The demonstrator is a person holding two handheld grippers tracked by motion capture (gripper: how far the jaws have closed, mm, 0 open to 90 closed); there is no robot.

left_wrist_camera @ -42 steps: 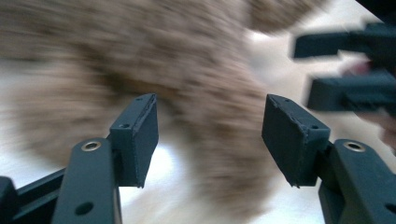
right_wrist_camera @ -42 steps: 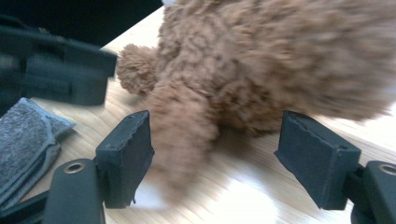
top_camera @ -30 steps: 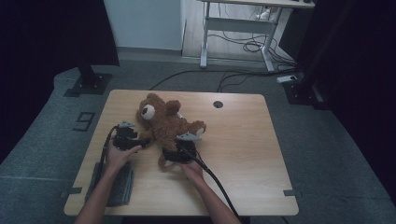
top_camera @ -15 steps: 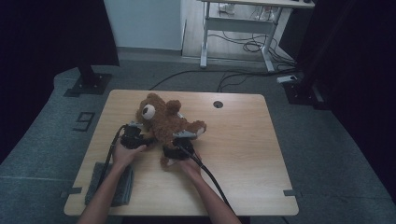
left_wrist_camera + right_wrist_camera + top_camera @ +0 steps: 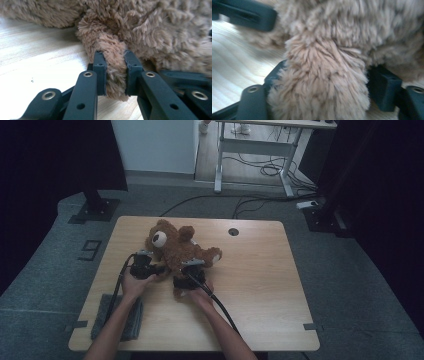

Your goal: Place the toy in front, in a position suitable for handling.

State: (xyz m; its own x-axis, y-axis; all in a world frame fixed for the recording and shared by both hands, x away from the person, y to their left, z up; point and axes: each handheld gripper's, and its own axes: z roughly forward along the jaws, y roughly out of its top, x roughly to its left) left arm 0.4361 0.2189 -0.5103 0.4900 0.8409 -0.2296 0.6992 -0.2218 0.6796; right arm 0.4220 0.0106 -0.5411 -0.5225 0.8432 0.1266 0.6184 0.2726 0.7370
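Note:
A brown teddy bear [image 5: 175, 249] lies on its back on the wooden table [image 5: 260, 285], head to the far left. My left gripper [image 5: 156, 269] is at the bear's near-left side. In the left gripper view its jaws have just been closing and my left gripper [image 5: 115, 72] now pinches the bear's furry arm [image 5: 112, 47]. My right gripper [image 5: 184, 279] is at the bear's near leg. In the right gripper view its jaws have just been opening, and the thick leg [image 5: 324, 62] lies unsqueezed between the wide jaws of my right gripper [image 5: 327, 85], fur brushing both.
A grey cloth [image 5: 117, 317] lies at the table's front left corner under the left forearm. A round cable hole [image 5: 233, 231] sits near the far edge. The table's right half is bare wood. A black piece of the left gripper [image 5: 244, 15] crosses the right gripper view's top left.
The left gripper moved right to the bear's arm and shut on it. The right gripper shifted left onto the bear's leg. The bear stayed where it was.

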